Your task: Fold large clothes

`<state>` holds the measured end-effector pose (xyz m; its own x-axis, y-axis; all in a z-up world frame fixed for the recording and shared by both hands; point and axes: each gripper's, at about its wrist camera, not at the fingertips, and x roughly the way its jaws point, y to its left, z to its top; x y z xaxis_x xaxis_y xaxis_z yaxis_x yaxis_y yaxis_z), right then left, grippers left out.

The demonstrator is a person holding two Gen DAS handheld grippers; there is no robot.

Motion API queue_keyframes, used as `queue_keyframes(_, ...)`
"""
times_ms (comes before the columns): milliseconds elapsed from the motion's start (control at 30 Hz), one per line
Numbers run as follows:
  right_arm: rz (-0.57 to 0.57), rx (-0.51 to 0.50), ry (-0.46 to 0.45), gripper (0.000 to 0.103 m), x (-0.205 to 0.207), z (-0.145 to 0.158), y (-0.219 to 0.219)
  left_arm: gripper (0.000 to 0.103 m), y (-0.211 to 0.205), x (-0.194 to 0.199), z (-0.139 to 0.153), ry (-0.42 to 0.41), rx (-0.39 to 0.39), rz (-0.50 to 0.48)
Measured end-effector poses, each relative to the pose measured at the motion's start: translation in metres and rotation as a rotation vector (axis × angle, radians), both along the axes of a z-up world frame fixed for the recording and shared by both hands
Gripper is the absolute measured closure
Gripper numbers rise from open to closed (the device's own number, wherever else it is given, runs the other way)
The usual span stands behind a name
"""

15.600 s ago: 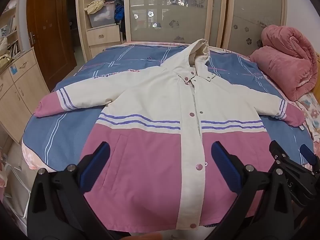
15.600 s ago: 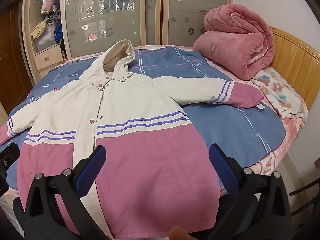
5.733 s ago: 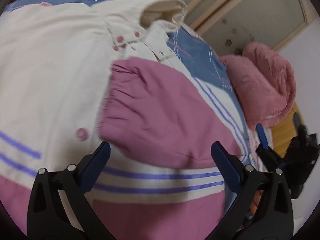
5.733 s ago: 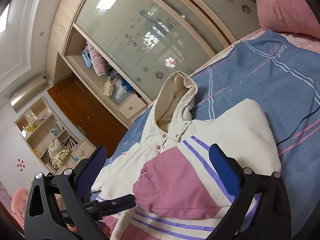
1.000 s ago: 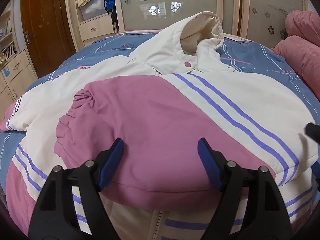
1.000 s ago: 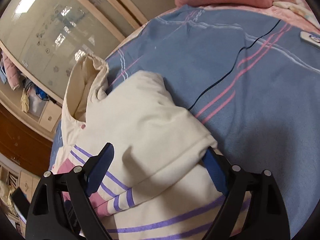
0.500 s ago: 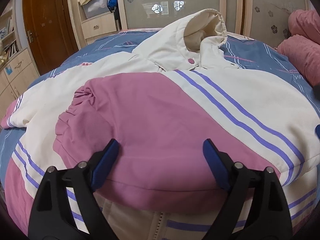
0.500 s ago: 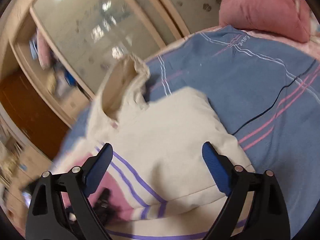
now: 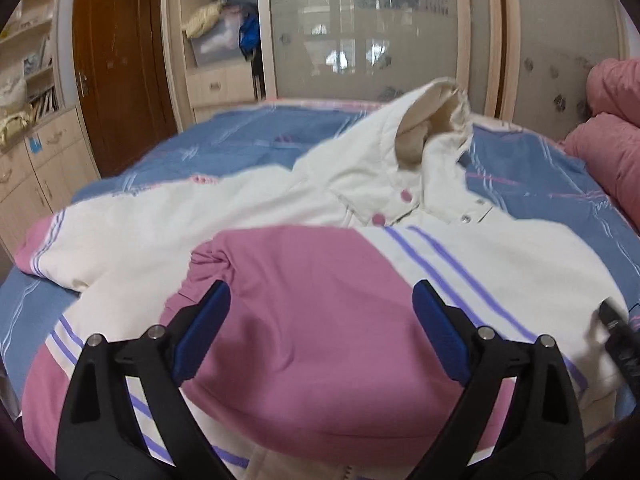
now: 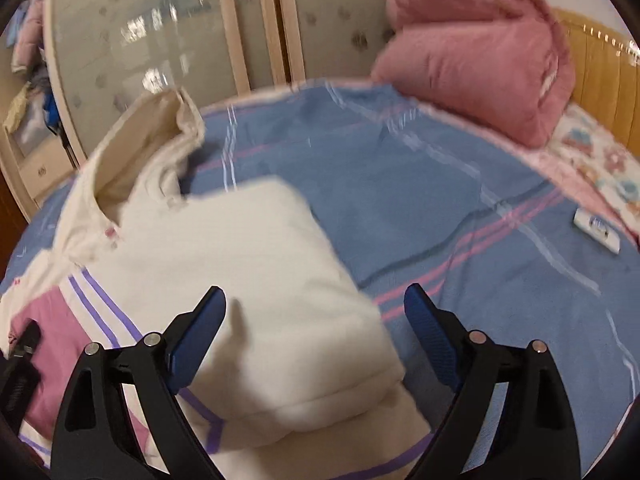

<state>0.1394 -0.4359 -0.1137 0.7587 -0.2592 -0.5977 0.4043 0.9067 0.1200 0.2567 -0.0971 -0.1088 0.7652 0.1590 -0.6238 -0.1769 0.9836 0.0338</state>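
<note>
Left wrist view: one sleeve folded, one to go on the hooded jacket [image 9: 280,208] spread on the bed [image 9: 240,140].
Left gripper [image 9: 320,312], jaws just widened and empty, and right gripper [image 10: 314,308], equally wide, hover above; the outstretched left sleeve [image 9: 80,240] likely needs grasping next.

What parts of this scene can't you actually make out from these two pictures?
- White and pink hooded jacket: hem cut off by left wrist view's bottom edge.
- Small white flat object on the blue striped bedsheet: too small and blurred, right wrist view.
- Wardrobe shelf contents: blurred, left wrist view.
</note>
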Motion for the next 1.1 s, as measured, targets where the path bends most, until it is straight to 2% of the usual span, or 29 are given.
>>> queue_keyframes(67, 0.086, -0.008, -0.023, 0.012, 0.002, 0.005, 0.011, 0.009, 0.006, 0.007, -0.012, 0.065, -0.062, -0.020)
queue_keyframes(133, 0.237, 0.106, 0.014, 0.012, 0.012, -0.002, 0.017, 0.009, 0.010, 0.016, -0.032, 0.160, -0.117, -0.038)
queue_keyframes(167, 0.264, 0.135, 0.048, 0.012, 0.016, -0.008, 0.019, 0.009, 0.009, 0.018, -0.039, 0.182, -0.104, -0.036)
queue_keyframes(300, 0.261, 0.026, 0.159, 0.011, 0.028, -0.022, 0.031, 0.002, -0.001, 0.018, -0.043, 0.186, -0.058, -0.054)
queue_keyframes(433, 0.262, -0.025, 0.195, 0.007, 0.032, -0.027, 0.036, 0.002, -0.005, 0.018, -0.047, 0.186, -0.023, -0.051)
queue_keyframes(567, 0.259, -0.068, 0.214, 0.005, 0.033, -0.030, 0.040, 0.002, -0.004, 0.015, -0.041, 0.182, -0.021, -0.047)
queue_keyframes(600, 0.260, -0.068, 0.216, 0.005, 0.035, -0.032, 0.045, 0.002, -0.002, 0.013, -0.039, 0.168, -0.026, -0.043)
queue_keyframes(700, 0.262, -0.058, 0.221, 0.005, 0.035, -0.032, 0.042, 0.002, 0.006, 0.002, -0.021, 0.044, -0.095, -0.043)
queue_keyframes(767, 0.249, -0.048, 0.217, 0.005, 0.033, -0.030, 0.039, 0.002, 0.008, 0.002, -0.014, 0.017, -0.114, -0.050)
queue_keyframes(867, 0.211, -0.029, 0.207, 0.005, 0.031, -0.029, 0.032, 0.002, 0.007, 0.013, -0.020, 0.070, -0.070, -0.051)
queue_keyframes(967, 0.195, -0.024, 0.212, 0.005, 0.033, -0.030, 0.029, 0.002, 0.007, 0.027, -0.041, 0.177, -0.066, -0.047)
queue_keyframes(1100, 0.195, -0.054, 0.225, 0.001, 0.035, -0.033, 0.034, 0.002, 0.003, 0.025, -0.044, 0.176, -0.031, -0.050)
